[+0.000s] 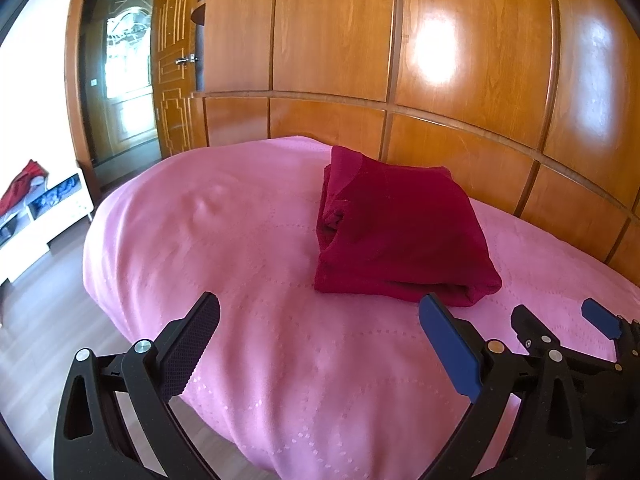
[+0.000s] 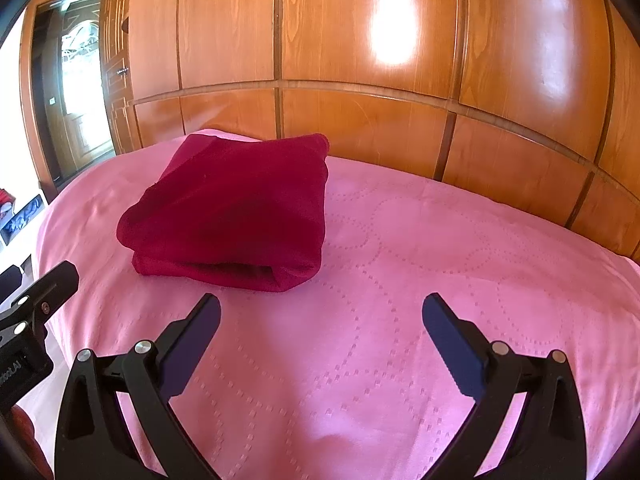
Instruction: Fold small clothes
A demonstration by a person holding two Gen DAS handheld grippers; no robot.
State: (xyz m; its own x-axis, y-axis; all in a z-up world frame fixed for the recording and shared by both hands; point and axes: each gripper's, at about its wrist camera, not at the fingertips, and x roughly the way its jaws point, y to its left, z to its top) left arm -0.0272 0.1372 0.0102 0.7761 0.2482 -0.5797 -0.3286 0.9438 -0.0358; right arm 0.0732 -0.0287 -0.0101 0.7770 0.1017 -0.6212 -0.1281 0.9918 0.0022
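Note:
A dark red garment (image 1: 396, 228) lies folded into a thick rectangle on the pink bedspread (image 1: 240, 248), near the wooden headboard. It also shows in the right wrist view (image 2: 236, 212). My left gripper (image 1: 320, 312) is open and empty, hovering just short of the garment's near edge. My right gripper (image 2: 322, 312) is open and empty, to the right of the garment's near corner. The right gripper also shows at the right edge of the left wrist view (image 1: 560, 320).
A glossy wooden panelled headboard wall (image 2: 360, 80) runs behind the bed. A wooden door (image 1: 176, 60) stands open at the left. A white low cabinet (image 1: 44, 212) with red cloth on it stands on the wood floor left of the bed.

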